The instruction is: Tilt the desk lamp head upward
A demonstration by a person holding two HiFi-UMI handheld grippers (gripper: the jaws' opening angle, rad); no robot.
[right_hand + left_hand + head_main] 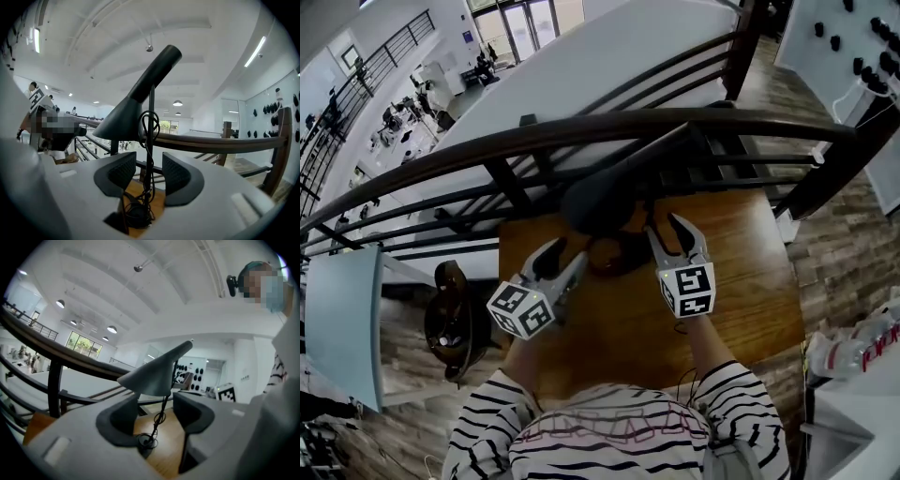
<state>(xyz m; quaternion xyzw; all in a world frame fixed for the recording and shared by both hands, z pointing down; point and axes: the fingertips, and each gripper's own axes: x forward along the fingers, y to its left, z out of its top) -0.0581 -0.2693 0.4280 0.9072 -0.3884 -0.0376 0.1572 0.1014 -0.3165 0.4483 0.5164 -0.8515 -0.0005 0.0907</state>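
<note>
Now, L gripper (pixel 565 255) & R gripper (pixel 667 228) jaws both spread wide, gripping nothing, desk lamp stem (pixel 151 99) ahead, untouched.

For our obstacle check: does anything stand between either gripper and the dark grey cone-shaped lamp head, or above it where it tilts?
Nothing visible does. The open left gripper and right gripper sit near, lower than the dark grey cone-shaped lamp head; only its own looped black cable hangs beside the stem. The dark handrail runs behind.
</note>
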